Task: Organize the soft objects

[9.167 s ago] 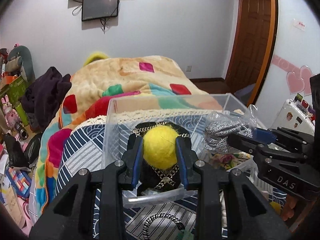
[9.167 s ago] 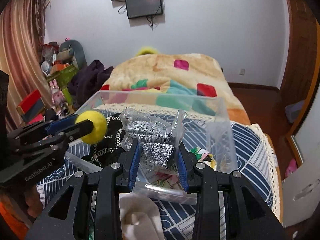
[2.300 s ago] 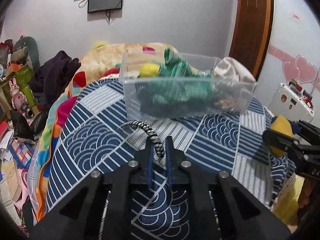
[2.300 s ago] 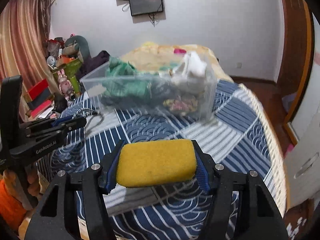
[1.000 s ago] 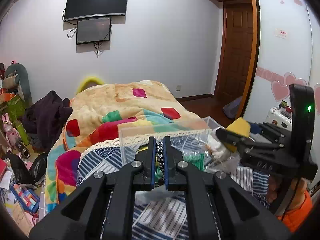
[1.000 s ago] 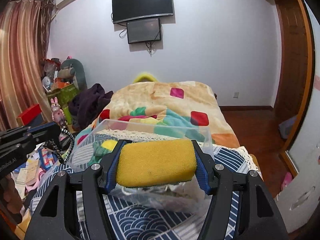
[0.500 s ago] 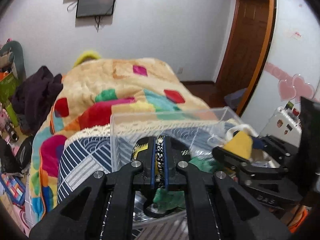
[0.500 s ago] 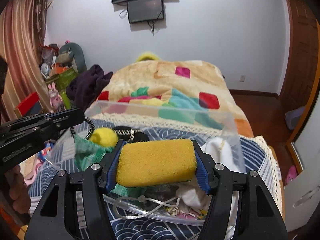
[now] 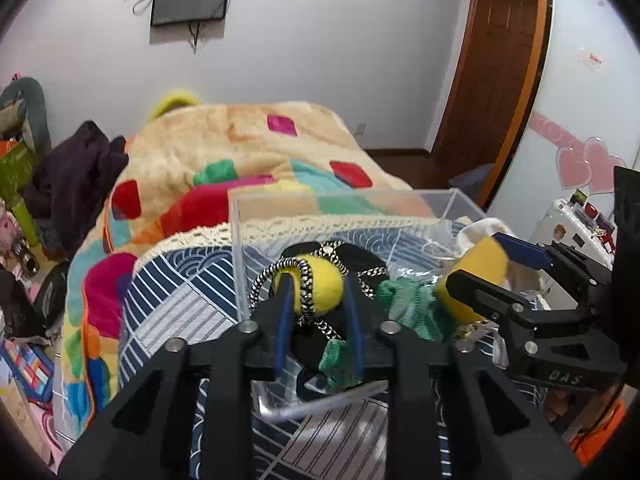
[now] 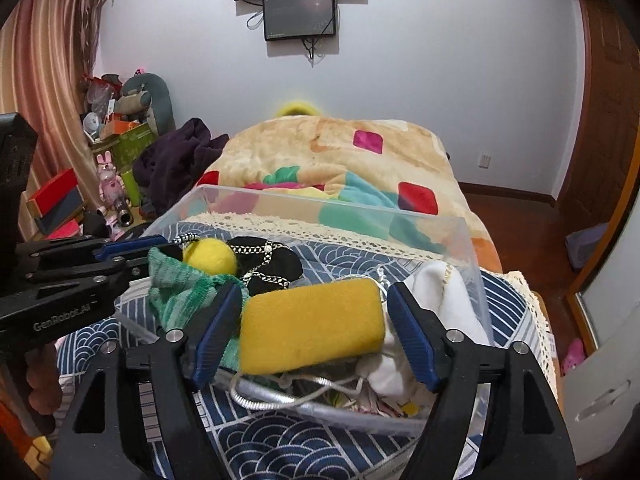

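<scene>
A clear plastic bin [image 9: 344, 200] [image 10: 472, 248] stands on the blue patterned bedspread. My left gripper [image 9: 318, 304] is open over its left end; the black-and-white braided cord [image 9: 304, 280] lies loose over the yellow ball [image 9: 324, 288] between the fingers. My right gripper [image 10: 316, 320] is open over the bin, with gaps on both sides of the yellow sponge [image 10: 312, 326], which sits tilted on the contents. A green knit cloth [image 10: 180, 284], a black pouch with chain [image 10: 268, 260] and a white cloth [image 10: 448, 300] are inside the bin.
A colourful blanket [image 10: 340, 160] covers the bed behind the bin. Dark clothes [image 10: 176, 160], boxes and toys [image 10: 108, 184] crowd the left side. A wooden door [image 9: 496, 60] and a white case [image 9: 572, 224] are to the right. Screens [image 10: 300, 12] hang on the far wall.
Both grippers have moved down over the bin and opened. The left has let go of the braided cord; the right has let go of the sponge, which now rests tilted in the bin.
</scene>
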Tool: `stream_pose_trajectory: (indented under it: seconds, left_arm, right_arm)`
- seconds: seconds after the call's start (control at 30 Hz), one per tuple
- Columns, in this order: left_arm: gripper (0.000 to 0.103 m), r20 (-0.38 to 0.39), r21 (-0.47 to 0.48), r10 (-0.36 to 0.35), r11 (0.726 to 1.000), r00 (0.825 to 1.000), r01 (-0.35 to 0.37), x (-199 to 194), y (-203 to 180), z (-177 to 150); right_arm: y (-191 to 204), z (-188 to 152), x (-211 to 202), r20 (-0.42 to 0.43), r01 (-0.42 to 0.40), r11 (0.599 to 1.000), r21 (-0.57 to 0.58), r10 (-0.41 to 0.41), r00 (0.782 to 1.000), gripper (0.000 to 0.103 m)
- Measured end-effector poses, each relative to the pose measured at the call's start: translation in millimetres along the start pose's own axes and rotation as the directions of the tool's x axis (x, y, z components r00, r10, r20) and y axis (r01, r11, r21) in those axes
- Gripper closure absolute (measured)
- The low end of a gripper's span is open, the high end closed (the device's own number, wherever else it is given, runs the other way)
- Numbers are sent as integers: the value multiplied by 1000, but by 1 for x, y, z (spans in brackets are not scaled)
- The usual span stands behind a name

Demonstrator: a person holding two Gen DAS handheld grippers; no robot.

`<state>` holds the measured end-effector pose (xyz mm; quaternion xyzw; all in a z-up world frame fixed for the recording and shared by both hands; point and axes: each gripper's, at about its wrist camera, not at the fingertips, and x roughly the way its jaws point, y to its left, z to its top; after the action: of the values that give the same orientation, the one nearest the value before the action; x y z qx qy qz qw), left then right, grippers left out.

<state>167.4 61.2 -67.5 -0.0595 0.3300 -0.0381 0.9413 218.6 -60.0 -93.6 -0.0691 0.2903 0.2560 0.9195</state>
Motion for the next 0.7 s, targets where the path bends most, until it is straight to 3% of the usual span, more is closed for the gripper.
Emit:
stream_pose_trajectory:
  seconds: [0.13, 0.33, 0.57, 0.63, 0.7]
  left_arm:
    - [71, 65, 15, 19, 1000, 998, -20, -27, -7, 2]
    - [71, 189, 19, 91, 995, 978, -96, -67, -22, 2]
    - [70, 277, 15, 60, 998, 959, -67, -107, -35, 0]
    - [68, 296, 14, 53, 998, 954, -60, -117, -38, -1]
    - [57, 322, 19, 53, 998, 945, -62, -126, -43, -2]
  right_arm:
    - [-1, 3, -15, 40, 12, 1000, 3, -12, 999, 26]
    - [-3, 8, -46, 115, 35, 999, 0, -35, 993, 25]
    - [0, 12, -93, 231, 49, 999, -5, -47, 972, 20]
    - [1, 13, -105, 262, 43, 999, -3, -41, 964, 18]
    - [2, 14, -116, 291, 44, 999, 1, -43, 956, 18]
